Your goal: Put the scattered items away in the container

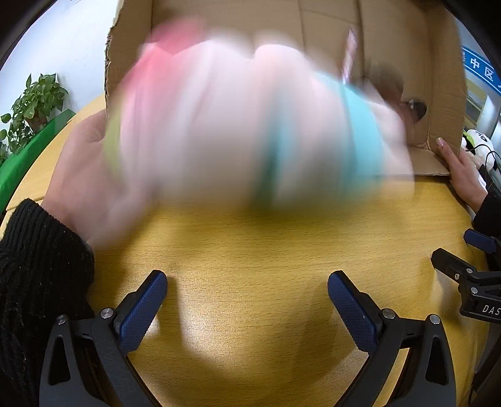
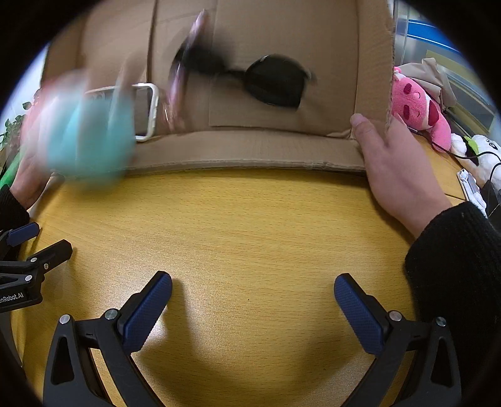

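Note:
A cardboard box (image 1: 391, 28) lies tipped on the yellow wooden table, its open side toward me; it also shows in the right wrist view (image 2: 281, 147). A bare hand (image 1: 78, 175) moves a blurred pink, white and teal item (image 1: 250, 125) at the box's mouth; in the right wrist view the item (image 2: 90, 141) is at the left. Black sunglasses (image 2: 275, 81) and a white-cased phone (image 2: 147, 109) are in the box. Another bare hand (image 2: 397, 175) holds the box's right flap. My left gripper (image 1: 247, 300) is open and empty above the table. My right gripper (image 2: 253, 303) is open and empty too.
A pink plush toy (image 2: 419, 109) and white plush with cables (image 2: 482, 153) lie right of the box. A potted plant (image 1: 31, 106) and green ledge stand at the far left. The other gripper's black body shows at the right edge (image 1: 469, 281).

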### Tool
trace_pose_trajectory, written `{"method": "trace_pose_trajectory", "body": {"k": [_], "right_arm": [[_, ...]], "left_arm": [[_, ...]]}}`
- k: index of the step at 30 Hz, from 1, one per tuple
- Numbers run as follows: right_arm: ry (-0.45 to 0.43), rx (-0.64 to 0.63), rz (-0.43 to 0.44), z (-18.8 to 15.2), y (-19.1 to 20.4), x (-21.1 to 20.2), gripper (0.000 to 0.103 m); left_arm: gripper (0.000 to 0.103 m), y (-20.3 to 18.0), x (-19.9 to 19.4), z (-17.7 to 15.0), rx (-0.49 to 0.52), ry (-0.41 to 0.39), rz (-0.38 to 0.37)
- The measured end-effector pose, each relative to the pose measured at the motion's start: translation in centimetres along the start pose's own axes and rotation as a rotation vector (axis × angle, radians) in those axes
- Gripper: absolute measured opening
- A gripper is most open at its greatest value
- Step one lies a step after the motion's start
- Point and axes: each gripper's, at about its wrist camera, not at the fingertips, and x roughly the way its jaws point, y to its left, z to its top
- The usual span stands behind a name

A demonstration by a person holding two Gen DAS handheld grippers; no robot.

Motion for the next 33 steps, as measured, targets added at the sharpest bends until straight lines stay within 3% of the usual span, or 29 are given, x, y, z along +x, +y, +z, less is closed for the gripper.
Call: {"method": "trace_pose_trajectory", "body": {"k": [33], "right_arm": [[0.002, -0.001, 0.001, -0.44, 0.13, -0.17, 0.103]], "left_arm": [[0.103, -0.37, 0.03, 0.00, 0.014, 0.001, -0.013]]}}
